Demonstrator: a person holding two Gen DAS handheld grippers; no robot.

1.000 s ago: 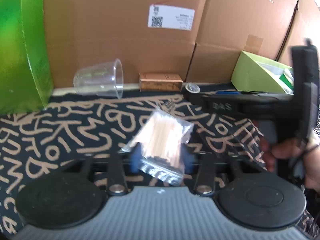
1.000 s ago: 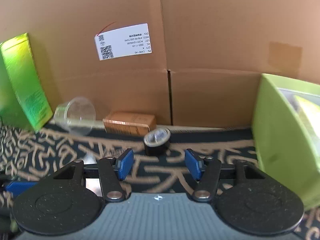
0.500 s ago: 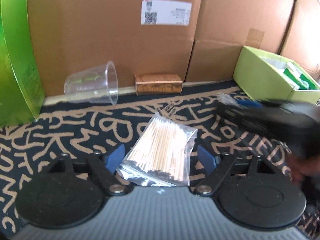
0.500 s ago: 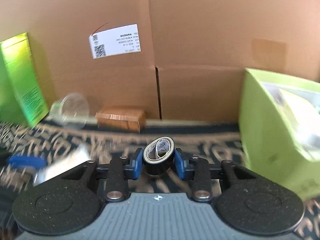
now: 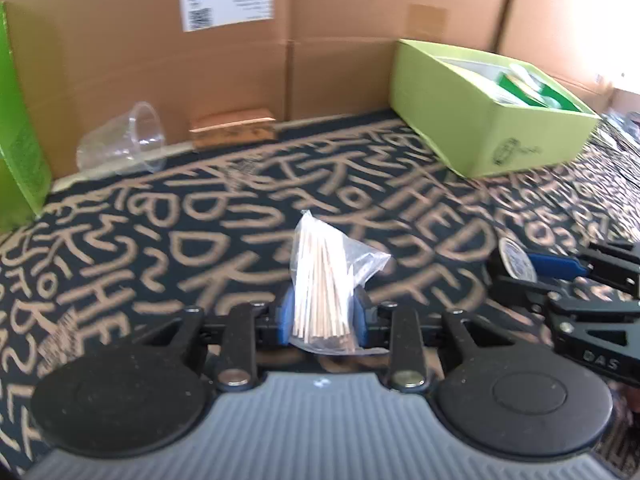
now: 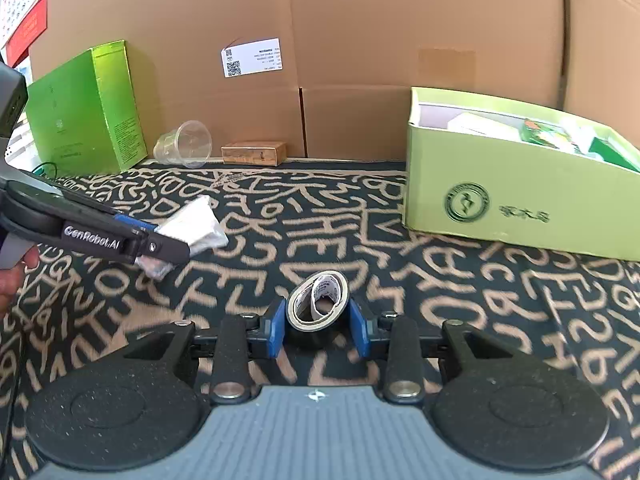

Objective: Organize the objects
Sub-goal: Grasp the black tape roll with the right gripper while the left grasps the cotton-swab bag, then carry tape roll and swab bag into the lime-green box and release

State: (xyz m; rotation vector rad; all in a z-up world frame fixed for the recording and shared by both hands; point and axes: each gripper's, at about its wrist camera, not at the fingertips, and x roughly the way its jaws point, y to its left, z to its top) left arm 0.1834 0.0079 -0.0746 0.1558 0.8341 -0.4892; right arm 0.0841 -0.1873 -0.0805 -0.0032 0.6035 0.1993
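the left gripper [image 5: 322, 316] is closing on a bag of sticks [image 5: 324, 280], pads on its lower end, above the patterned cloth [image 5: 160, 248]. light, crinkly, slippery: best pinched across the bundle. the right gripper [image 6: 318, 328] clamps a stiff tape roll [image 6: 318, 306] by its sides.

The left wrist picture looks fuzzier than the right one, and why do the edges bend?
Left wrist view: motion blur smears the lime-green open cardboard box and patterned black-and-tan cloth. Right wrist view: sharp. Both views: fisheye lens curves the brown cardboard wall; corners go dark.
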